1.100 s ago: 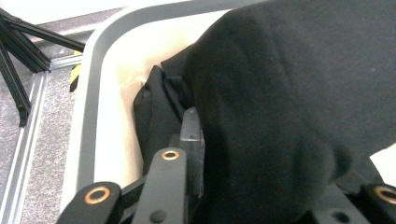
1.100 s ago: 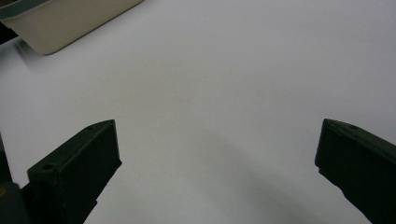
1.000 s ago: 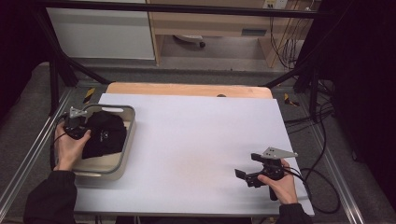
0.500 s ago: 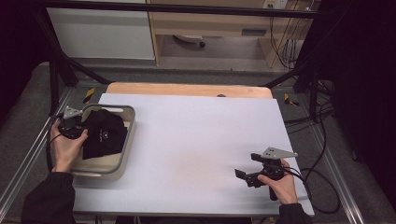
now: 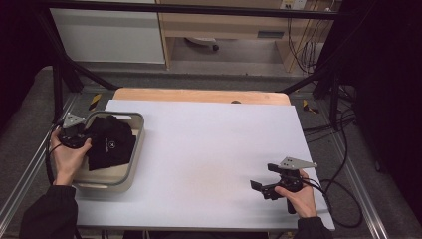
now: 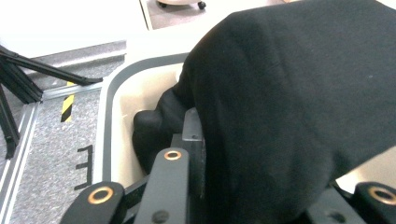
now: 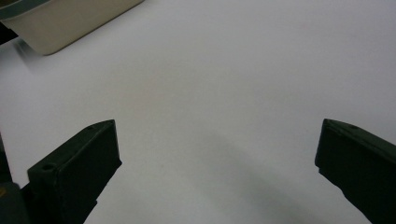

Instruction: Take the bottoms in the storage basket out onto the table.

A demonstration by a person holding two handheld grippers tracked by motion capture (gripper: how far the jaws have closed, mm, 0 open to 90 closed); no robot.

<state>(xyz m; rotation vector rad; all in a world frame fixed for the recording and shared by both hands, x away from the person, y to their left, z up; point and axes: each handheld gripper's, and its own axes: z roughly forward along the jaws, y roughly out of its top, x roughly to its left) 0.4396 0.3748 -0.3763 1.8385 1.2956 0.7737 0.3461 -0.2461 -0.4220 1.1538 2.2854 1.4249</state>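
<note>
Table: white sheet [image 5: 209, 149] covers a wooden tabletop whose bare far edge [image 5: 199, 94] shows beyond it; grey floor runs on both sides.
Near right: the right gripper [image 5: 259, 187] sits low over the white sheet close to the near edge, held in the person's right hand [image 5: 298, 196], a grey three-cornered plate on top and a black cable [image 5: 343, 199] trailing off toward the table's right side.
Right gripper state: released; in the right gripper view the two black jaws stand wide apart with bare white sheet between them.
Near left: the person's left hand [image 5: 69, 157], in a dark sleeve [image 5: 47, 214], reaches over the tray's left rim.
Tray: cream-coloured tray with a grey rim [image 5: 122, 172] lies on the left part of the sheet; its corner [image 7: 56, 28] also appears at the top left of the right gripper view.
Left gripper: the left gripper [image 5: 82, 138] is at the tray's left side, pointing into it, well apart from the right one.
Left gripper state: clenched on the black cloth; in the left gripper view the fabric drapes over and between the jaws.
Black cloth: the black cloth [image 5: 112, 142] lies bunched inside the tray, with a small pale mark on top; seen from the left gripper [image 6: 289, 102] it bulges over the tray's inner wall [image 6: 126, 107].
Far: pale cabinet fronts [image 5: 109, 35] and a wooden shelf unit [image 5: 224, 25] stand behind the table, with loose cables at the far right.
</note>
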